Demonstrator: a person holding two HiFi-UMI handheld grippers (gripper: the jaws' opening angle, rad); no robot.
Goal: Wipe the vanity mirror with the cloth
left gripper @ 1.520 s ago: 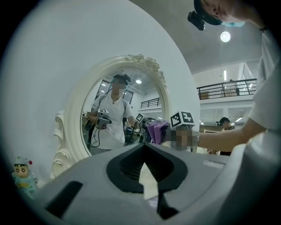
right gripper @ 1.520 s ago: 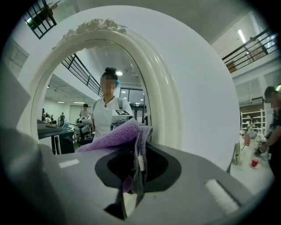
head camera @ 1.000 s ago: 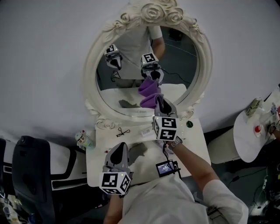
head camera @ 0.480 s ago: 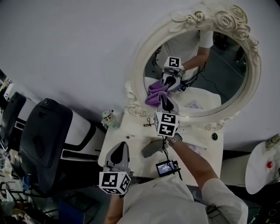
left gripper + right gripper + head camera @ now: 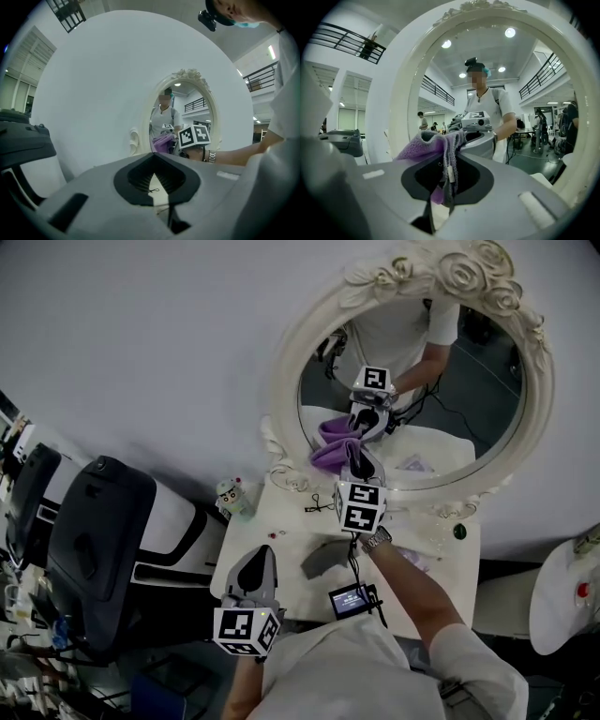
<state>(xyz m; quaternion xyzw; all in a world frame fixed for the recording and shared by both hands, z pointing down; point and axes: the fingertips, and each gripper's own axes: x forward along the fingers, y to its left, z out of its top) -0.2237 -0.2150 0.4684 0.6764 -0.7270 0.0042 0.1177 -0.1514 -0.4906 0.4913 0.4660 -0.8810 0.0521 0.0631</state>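
Observation:
The oval vanity mirror [image 5: 441, 381] in its ornate cream frame [image 5: 281, 381] stands at the back of a white vanity table [image 5: 281, 549]. My right gripper [image 5: 352, 454] is shut on a purple cloth [image 5: 330, 457], which it presses against the lower left of the glass. In the right gripper view the cloth [image 5: 436, 143] bunches up out of the right gripper [image 5: 445, 183], with the mirror frame [image 5: 401, 89] close ahead. My left gripper [image 5: 260, 559] hovers low over the table's near left part, shut and empty. The left gripper view shows this gripper [image 5: 157, 183], the mirror [image 5: 180, 110] and the cloth [image 5: 161, 142].
A black office chair [image 5: 94, 540] stands left of the table. On the table are a small figurine [image 5: 232, 494], a black hair clip [image 5: 315, 508], a grey flat item [image 5: 323, 559] and a green knob [image 5: 458, 532]. A round white side table [image 5: 562, 601] is at the right.
The head view swung left, so the mirror now sits to the right. My right gripper slid the cloth from the bottom middle of the glass to its lower left. The left gripper stayed put.

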